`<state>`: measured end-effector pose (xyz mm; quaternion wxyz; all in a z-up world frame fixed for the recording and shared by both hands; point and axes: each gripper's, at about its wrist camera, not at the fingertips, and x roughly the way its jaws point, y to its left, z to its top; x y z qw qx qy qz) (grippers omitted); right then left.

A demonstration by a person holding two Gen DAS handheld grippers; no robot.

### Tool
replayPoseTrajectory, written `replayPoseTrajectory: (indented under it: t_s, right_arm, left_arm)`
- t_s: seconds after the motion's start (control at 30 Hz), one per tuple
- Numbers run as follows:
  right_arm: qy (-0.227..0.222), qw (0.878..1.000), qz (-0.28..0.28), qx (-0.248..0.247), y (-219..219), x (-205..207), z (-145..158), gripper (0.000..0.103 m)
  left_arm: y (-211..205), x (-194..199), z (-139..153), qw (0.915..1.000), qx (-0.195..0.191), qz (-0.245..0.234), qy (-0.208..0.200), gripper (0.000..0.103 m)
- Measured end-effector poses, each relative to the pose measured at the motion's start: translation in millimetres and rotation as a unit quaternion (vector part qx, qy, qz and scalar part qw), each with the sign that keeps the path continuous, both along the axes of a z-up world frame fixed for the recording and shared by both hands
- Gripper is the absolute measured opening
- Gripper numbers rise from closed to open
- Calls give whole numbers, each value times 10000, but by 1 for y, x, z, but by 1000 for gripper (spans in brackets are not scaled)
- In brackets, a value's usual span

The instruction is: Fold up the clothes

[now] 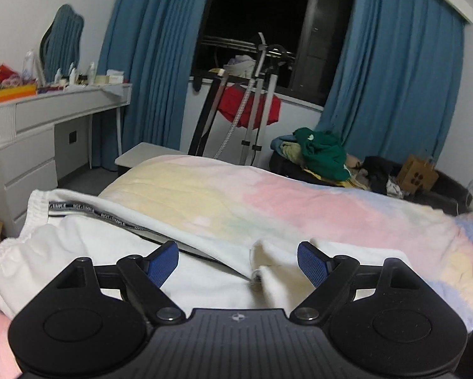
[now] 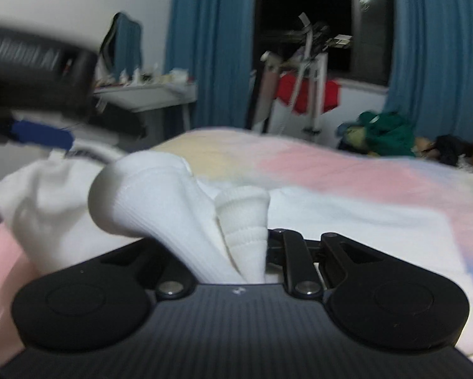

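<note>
The right gripper (image 2: pixel 255 252) pinches a ribbed cuff of the white pants (image 1: pixel 88 246), bunched at frame centre. The left gripper (image 1: pixel 238 263) hangs wide apart and empty; the pants lie below it on the bed (image 1: pixel 268 195), waistband at its left.

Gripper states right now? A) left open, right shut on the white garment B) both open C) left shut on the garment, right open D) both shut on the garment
A: the left gripper has its blue pads spread apart above the white garment with nothing between them, while the right gripper has ribbed white fabric bunched between its closed-in fingers.
</note>
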<state>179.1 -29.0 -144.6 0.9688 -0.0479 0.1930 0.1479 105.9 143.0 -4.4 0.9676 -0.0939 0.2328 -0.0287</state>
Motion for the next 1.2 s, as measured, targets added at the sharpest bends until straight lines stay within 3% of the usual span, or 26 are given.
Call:
replayPoseTrajectory:
  t_s: [0.1, 0.2, 0.27, 0.33, 0.4, 0.5, 0.63, 0.87, 0.93, 1.07, 1.1, 1.17, 1.2]
  right_arm:
    - [268, 9996, 78, -1, -4, 3, -12, 16]
    - [481, 9982, 68, 362, -11, 4, -5, 19]
    - [696, 9953, 60, 674, -18, 2, 3, 32]
    - [1045, 9882, 163, 1108, -28, -2, 6, 59]
    - [1311, 9810, 233, 1415, -40, -10, 10, 66]
    - [1514, 9738, 263, 1675, -56, -31, 18, 66]
    - [1353, 9736, 202, 1825, -71, -47, 26, 66]
    - [1444, 9706, 110, 1923, -71, -38, 22, 66]
    - [1485, 9704, 251, 1886, -65, -34, 19, 66]
    - [1490, 9784, 318, 1399, -46, -29, 8, 65]
    - [1529, 9794, 246, 1295, -42, -26, 4, 60]
    - [1576, 9809, 119, 1136, -37, -22, -1, 39]
    - [1545, 9813, 88, 1147, -37, -23, 1, 22]
  left_arm:
    - [3, 12, -8, 9998, -84, 87, 176, 84]
    - [5, 24, -15, 9994, -145, 104, 289, 84]
    - [7, 30, -19, 9994, -176, 83, 301, 84]
    - [9, 35, -24, 9992, -236, 37, 325, 84]
    - [10, 38, -27, 9988, -342, -11, 344, 84]
    - [4, 38, -31, 9988, -315, -100, 348, 84]
    - [-12, 37, -37, 9990, 78, -228, 376, 84]
    - [-28, 55, -73, 9887, 933, 106, 1173, 84]
    - [-27, 57, -75, 9894, 842, 155, 1173, 84]
    - [-18, 53, -66, 9951, 504, 268, 804, 84]
    - [-15, 51, -64, 9963, 406, 298, 699, 84]
    - [-8, 46, -55, 9981, 88, 232, 562, 84]
    - [-4, 46, -52, 9982, -166, 94, 572, 84]
